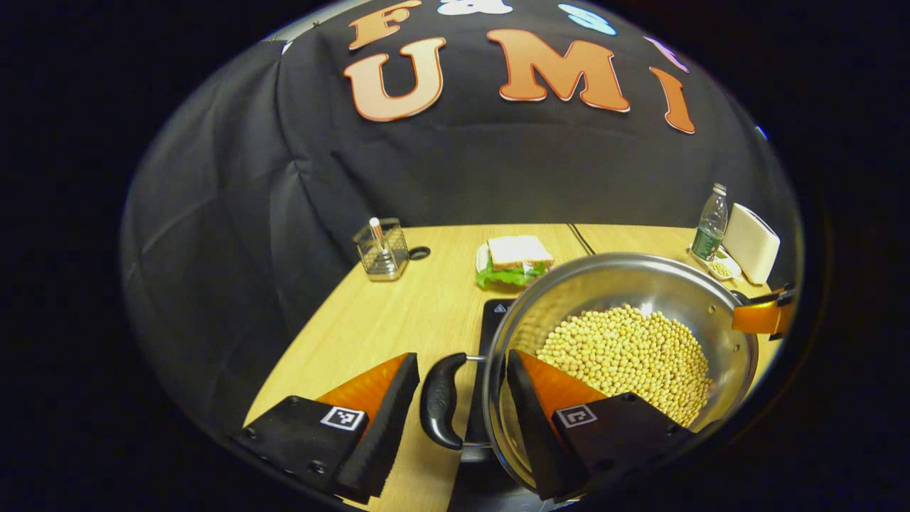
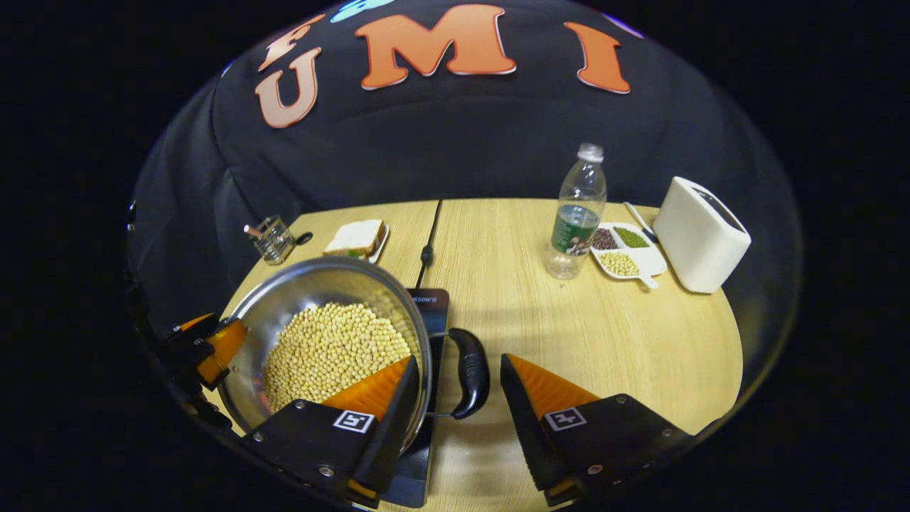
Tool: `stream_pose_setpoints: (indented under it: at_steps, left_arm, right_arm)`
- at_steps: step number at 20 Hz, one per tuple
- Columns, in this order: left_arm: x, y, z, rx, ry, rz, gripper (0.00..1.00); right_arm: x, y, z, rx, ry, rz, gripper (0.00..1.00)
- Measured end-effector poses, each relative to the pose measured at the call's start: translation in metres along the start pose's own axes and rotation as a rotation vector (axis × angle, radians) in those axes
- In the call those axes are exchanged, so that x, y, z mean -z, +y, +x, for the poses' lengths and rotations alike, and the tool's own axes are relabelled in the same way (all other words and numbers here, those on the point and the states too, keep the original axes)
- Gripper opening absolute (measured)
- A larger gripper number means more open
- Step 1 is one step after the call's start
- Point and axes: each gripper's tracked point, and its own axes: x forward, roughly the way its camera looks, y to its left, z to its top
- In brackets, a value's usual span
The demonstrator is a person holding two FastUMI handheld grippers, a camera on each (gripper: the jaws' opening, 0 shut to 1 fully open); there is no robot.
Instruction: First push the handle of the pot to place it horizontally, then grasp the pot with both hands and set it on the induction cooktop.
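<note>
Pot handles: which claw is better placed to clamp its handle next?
Left, by a little. The left claw and the right claw are both open, each straddling a black handle of the pot. The left handle sits fully between its fingers; the right handle pokes beyond the fingertips.

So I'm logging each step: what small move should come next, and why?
Probably draw both grippers back. The pot of beans already sits over the induction cooktop, and the left gripper and right gripper are open around its handles.

Both views look down closely from opposite sides, sharing the pot [image 1: 625, 341].
</note>
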Motion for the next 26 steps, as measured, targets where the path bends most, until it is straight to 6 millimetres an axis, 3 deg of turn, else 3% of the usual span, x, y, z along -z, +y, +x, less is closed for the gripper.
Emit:
stream_pose_setpoints:
  at_steps: [8,13,15,16,17,19,26]
  left_arm:
    - [-0.059,-0.016,-0.064,-0.025,-0.167,-0.037,0.82]
    - [-0.102,-0.043,-0.101,0.018,-0.269,-0.085,0.82]
    - [-0.123,-0.054,-0.123,0.036,-0.328,-0.099,0.82]
    - [-0.132,-0.059,-0.134,0.048,-0.357,-0.111,0.88]
    - [-0.143,-0.066,-0.148,0.066,-0.387,-0.124,0.82]
    - [-0.163,-0.077,-0.173,0.095,-0.439,-0.148,0.83]
    - [-0.218,-0.103,-0.272,0.189,-0.623,-0.187,0.96]
  right_arm:
    - [-0.064,-0.036,-0.088,0.017,-0.288,0.002,0.73]
    - [-0.094,-0.057,-0.143,0.037,-0.447,-0.037,0.75]
    - [-0.106,-0.07,-0.171,0.044,-0.513,-0.033,0.77]
    - [-0.112,-0.077,-0.184,0.051,-0.552,-0.034,0.78]
    - [-0.119,-0.084,-0.198,0.062,-0.592,-0.035,0.79]
    - [-0.132,-0.099,-0.227,0.078,-0.667,-0.041,0.8]
    - [-0.158,-0.142,-0.329,0.117,-0.896,-0.047,0.82]
